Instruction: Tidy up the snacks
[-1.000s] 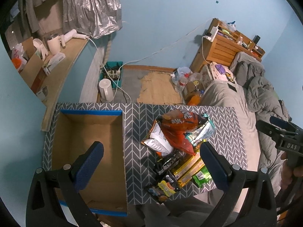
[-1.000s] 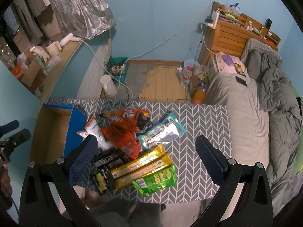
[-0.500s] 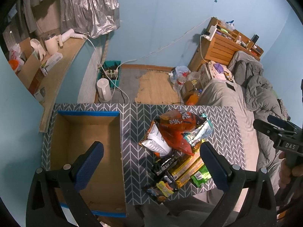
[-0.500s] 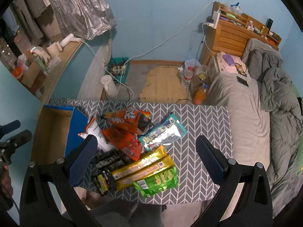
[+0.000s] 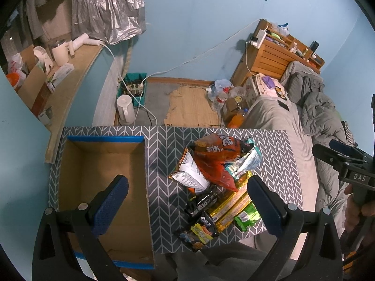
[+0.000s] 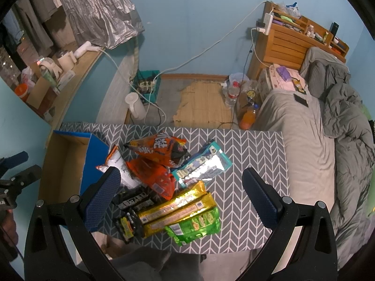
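Legible text: white letters "DAS" on the black body of the right tool (image 5: 358, 178), seen from the left wrist view. Large white characters on the orange crinkled snack bag (image 6: 159, 148) are too distorted to read. Print on other packets is too small to read.

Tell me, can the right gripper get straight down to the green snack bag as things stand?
Probably yes. The right gripper is open and holds nothing, and the green snack bag lies uncovered at the near edge of the pile, only its far edge meeting the gold packet.
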